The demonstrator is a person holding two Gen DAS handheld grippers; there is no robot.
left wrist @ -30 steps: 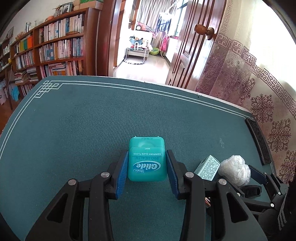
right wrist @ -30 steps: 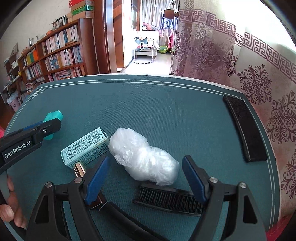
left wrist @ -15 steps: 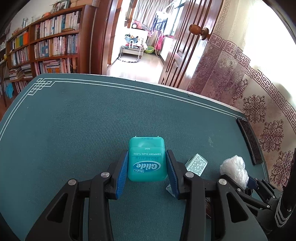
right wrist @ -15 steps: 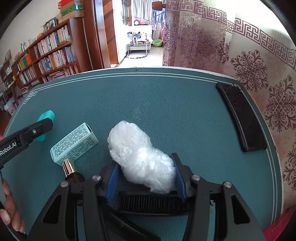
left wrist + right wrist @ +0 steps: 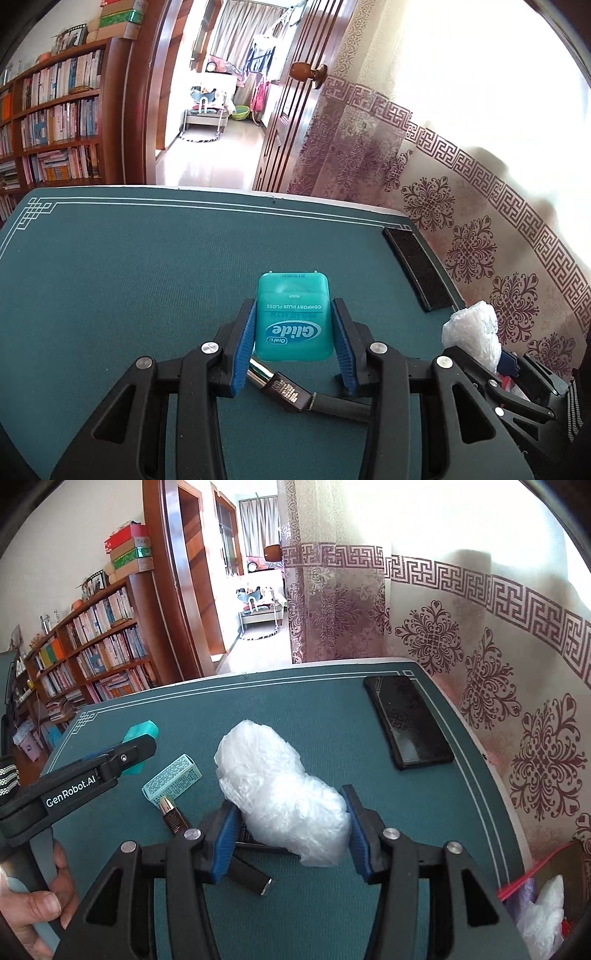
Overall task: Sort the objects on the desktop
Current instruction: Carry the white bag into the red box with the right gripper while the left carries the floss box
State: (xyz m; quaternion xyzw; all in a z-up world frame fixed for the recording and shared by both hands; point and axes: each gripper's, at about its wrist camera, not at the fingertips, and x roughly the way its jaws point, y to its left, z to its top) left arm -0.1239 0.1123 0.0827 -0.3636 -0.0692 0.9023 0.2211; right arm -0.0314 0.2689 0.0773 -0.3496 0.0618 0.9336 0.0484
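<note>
Floss box: a teal Oral-B Glide dental floss box (image 5: 293, 320), label upside down, clamped between the blue pads of the left claw (image 5: 294, 339) and lifted off the table (image 5: 110, 280).
Plastic bundle: a crumpled clear plastic bag (image 5: 282, 794) squeezed between the pads of the right claw (image 5: 291, 830), also clear of the table.
Left on the table: a small pale-green printed carton (image 5: 172, 781); touching its near end, a gold-capped dark bottle (image 5: 173, 814); a black comb (image 5: 255, 843) under the bag.
Far right edge: a black phone (image 5: 406, 722) lying flat, well apart from the rest.
Person: a hand (image 5: 33, 904) grips the left claw's handle.
Background: a bookshelf (image 5: 92, 650) and an open doorway.
</note>
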